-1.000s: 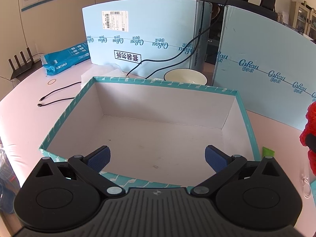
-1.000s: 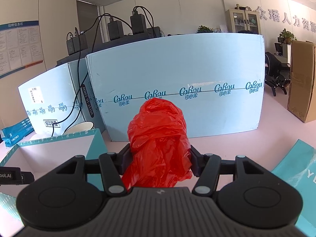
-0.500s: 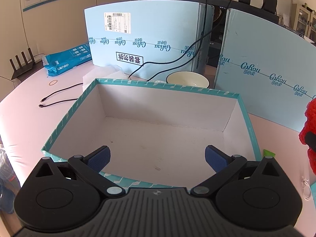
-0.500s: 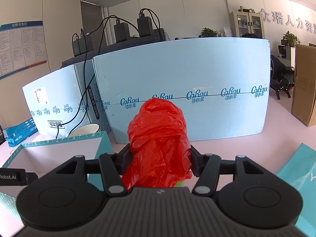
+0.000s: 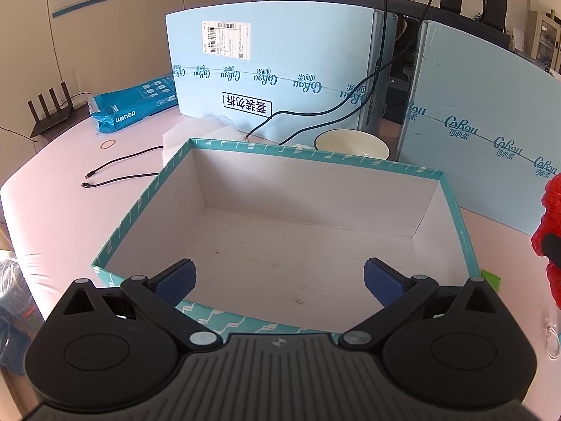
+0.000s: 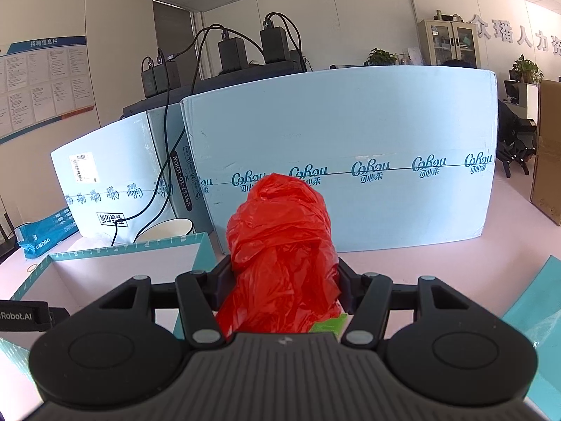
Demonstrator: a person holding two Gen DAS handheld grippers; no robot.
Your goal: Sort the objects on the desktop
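Note:
A teal-rimmed open box (image 5: 452,193) with a bare white inside sits on the pink table. My left gripper (image 5: 279,280) hovers open over its near wall, nothing between its blue pads (image 5: 177,279). A crumpled red plastic bag (image 6: 280,256) is clamped in my right gripper (image 6: 282,286), held above the table just right of the box (image 6: 200,245). The same red plastic bag (image 5: 550,231) shows at the right edge of the left wrist view. A green scrap (image 6: 328,326) lies under the bag.
Two large light-blue cartons (image 5: 273,66) (image 6: 343,161) stand behind the box, with a white bowl (image 5: 350,144) between them. Black cables (image 5: 119,175), a rubber band (image 5: 107,145) and a blue deli packet (image 5: 136,105) lie to the left. A teal lid (image 6: 540,301) lies at the right.
Both views have shifted slightly; the box and cartons sit a little lower and further right in the left view. The right gripper still holds the red bag, now slightly closer to the box.

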